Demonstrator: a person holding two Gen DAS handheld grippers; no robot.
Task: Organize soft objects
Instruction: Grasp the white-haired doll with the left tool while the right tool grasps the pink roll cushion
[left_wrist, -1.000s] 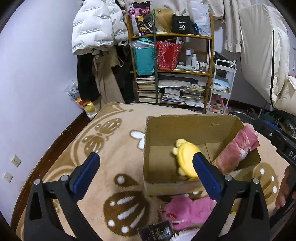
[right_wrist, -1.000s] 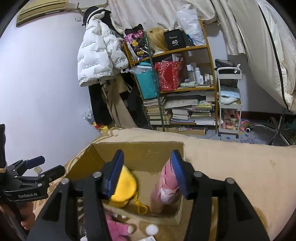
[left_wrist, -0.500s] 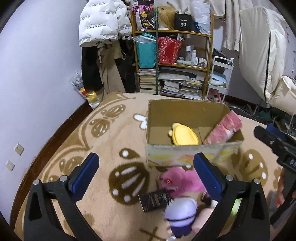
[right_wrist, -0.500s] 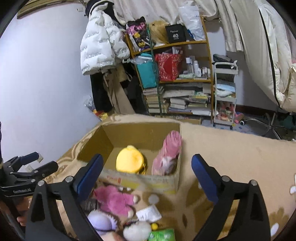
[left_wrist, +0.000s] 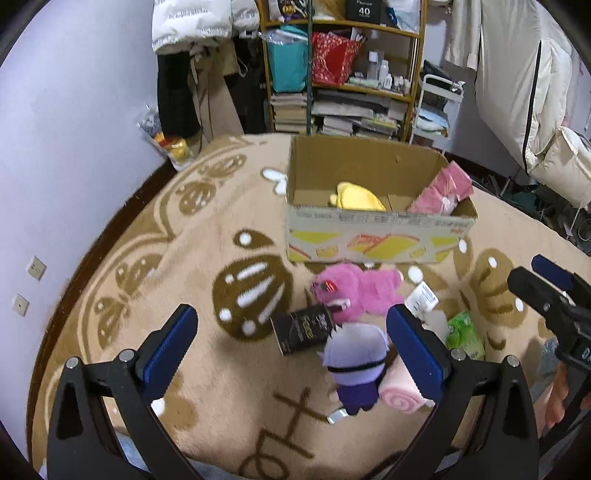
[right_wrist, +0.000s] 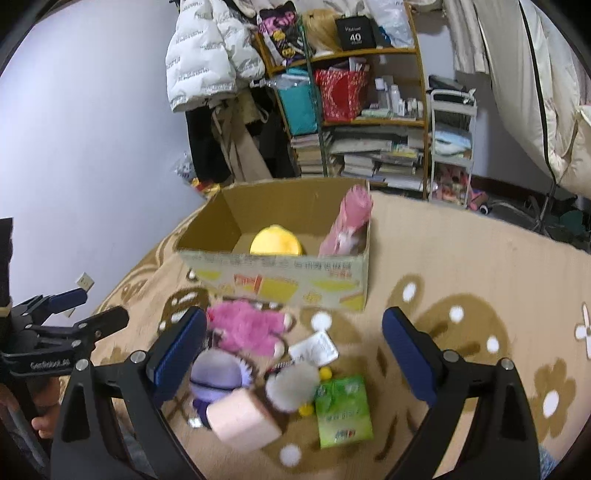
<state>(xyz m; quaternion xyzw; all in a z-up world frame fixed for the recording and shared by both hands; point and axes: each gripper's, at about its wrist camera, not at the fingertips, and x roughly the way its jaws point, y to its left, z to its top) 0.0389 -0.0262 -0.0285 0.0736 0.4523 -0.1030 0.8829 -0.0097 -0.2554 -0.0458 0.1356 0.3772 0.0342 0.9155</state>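
A cardboard box (left_wrist: 376, 240) (right_wrist: 280, 284) stands on the carpet and holds a yellow plush (left_wrist: 358, 197) (right_wrist: 275, 242) and a pink plush (left_wrist: 441, 190) (right_wrist: 349, 221) leaning at its right end. In front of it lie a pink bear (left_wrist: 356, 290) (right_wrist: 247, 325), a purple plush (left_wrist: 354, 360) (right_wrist: 216, 374), a pink roll cushion (left_wrist: 400, 393) (right_wrist: 242, 419) and a grey-white fluffy toy (right_wrist: 293, 384). My left gripper (left_wrist: 291, 343) is open and empty above the carpet, left of the pile. My right gripper (right_wrist: 295, 350) is open and empty above the pile.
A black packet (left_wrist: 301, 330), a white sachet (left_wrist: 421, 299) (right_wrist: 314, 349) and a green packet (left_wrist: 463, 334) (right_wrist: 343, 410) lie among the toys. A cluttered shelf (left_wrist: 343, 70) and a white cart (left_wrist: 437, 107) stand behind the box. The purple wall (left_wrist: 74, 129) is at left.
Both grippers have pulled back from the box toward the near carpet. The right gripper let go of the pink plush, which now leans in the box. The toy pile has come into view.
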